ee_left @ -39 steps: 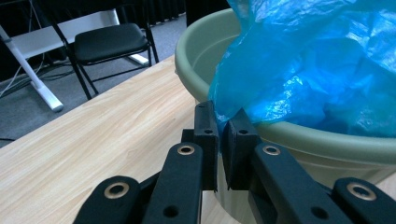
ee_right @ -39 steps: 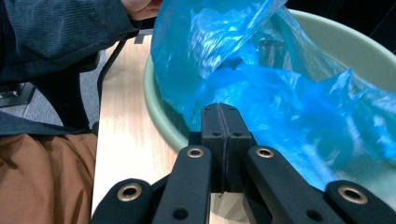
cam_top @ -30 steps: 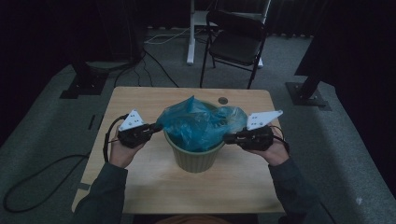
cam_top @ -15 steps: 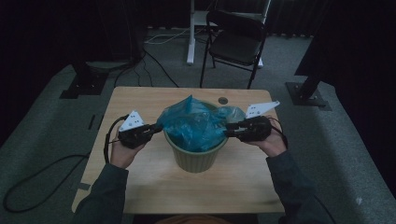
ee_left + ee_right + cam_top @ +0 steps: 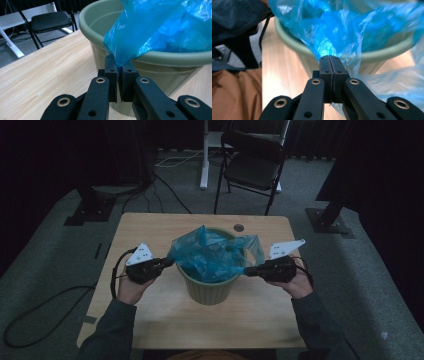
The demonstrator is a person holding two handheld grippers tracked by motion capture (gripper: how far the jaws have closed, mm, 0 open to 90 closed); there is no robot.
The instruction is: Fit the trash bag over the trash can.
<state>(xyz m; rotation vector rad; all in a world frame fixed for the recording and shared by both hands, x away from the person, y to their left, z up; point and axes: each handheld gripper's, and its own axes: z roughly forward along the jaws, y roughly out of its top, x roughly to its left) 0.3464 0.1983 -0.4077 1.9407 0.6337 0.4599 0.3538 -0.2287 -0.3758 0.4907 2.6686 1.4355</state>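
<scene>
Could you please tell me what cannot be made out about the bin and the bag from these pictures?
- Inside of the green bin: hidden by the bunched blue bag in the high view.
- The bin's base: cut off by the bottom edge and the jaws in the left gripper view.
- The bag's edge in the right gripper: hidden between the closed jaws; the plastic there is blurred.
- The small round thing on the table: too small to identify.

A translucent bright-blue plastic bag [image 5: 215, 254] sits in a matt sage-green round plastic bin [image 5: 207, 289] on a pale wooden table [image 5: 150, 227] with fine straight grain. The black two-jaw grippers [image 5: 119, 71] carry brass-coloured rivets and, in the high view, speckled light-grey three-cornered plates [image 5: 140, 254]. A dark folding chair [image 5: 252, 167] behind looks black, though dim light leaves that unsure.
</scene>
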